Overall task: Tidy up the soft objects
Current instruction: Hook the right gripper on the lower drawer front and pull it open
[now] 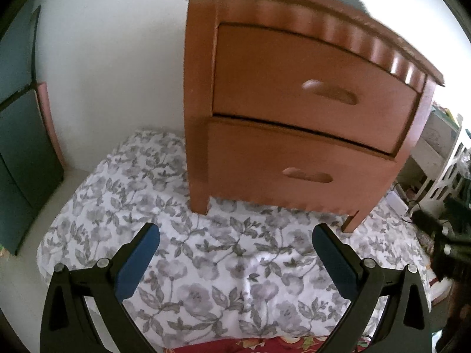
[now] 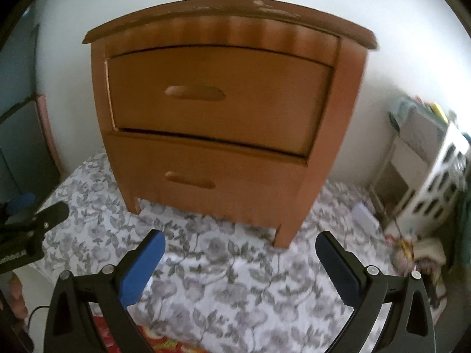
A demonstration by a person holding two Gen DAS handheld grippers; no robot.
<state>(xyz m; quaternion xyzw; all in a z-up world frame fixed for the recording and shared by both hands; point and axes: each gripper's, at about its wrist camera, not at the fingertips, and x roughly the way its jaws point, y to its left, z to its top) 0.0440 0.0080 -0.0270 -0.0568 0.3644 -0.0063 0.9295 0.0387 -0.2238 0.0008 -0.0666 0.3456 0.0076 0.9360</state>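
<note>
Since both drawers of the orange-brown wooden two-drawer nightstand [image 2: 223,123] are closed and nothing soft has been picked up, I'd say this is barely started. The left gripper [image 1: 235,244] and right gripper [image 2: 240,253] both hang with blue pads spread wide, holding nothing, above the white sheet with a grey floral print [image 1: 206,279] the nightstand stands on. That sheet is the only soft thing clearly in view, so basically everything's left to do

A nightstand [image 2: 217,123] stands on a sheet [image 2: 235,279], against the wall [image 1: 117,73].
</note>
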